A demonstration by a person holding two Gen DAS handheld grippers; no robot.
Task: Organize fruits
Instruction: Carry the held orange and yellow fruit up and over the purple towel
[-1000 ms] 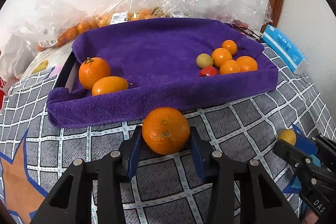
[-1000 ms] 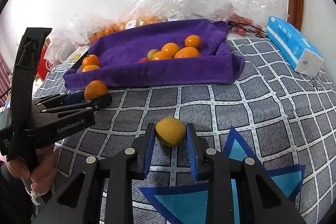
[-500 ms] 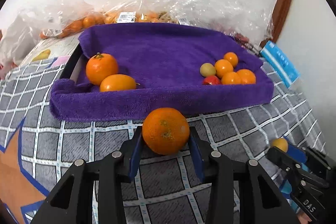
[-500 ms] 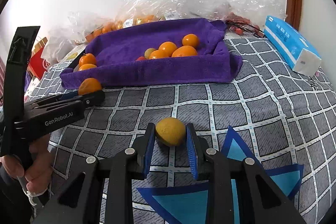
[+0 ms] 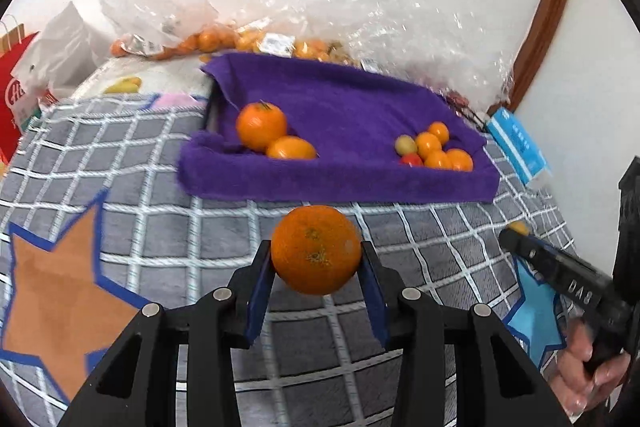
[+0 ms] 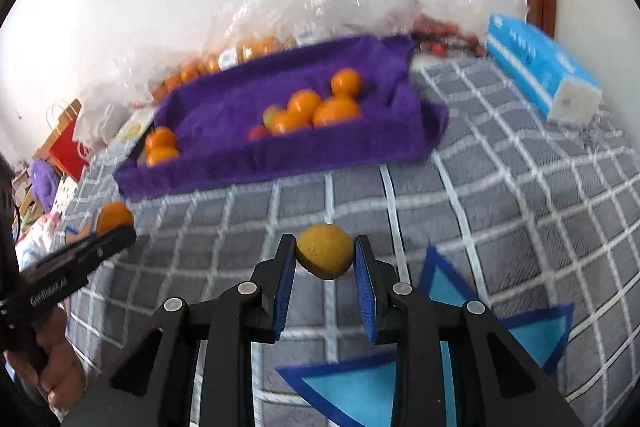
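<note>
The left gripper [image 5: 316, 263] has its jaws clamped on a large orange [image 5: 316, 249], held above the grey checked blanket [image 5: 168, 211] in front of the purple towel-lined tray [image 5: 340, 183]. The right gripper [image 6: 325, 263] grips a small yellowish fruit [image 6: 325, 251] — perhaps a lemon, the view is blurred. In the tray, two oranges [image 5: 262, 125] sit at the left end and a cluster of small fruits [image 5: 434, 149] at the right. A blue tissue pack [image 6: 540, 75] lies just beyond the tray's right end.
</note>
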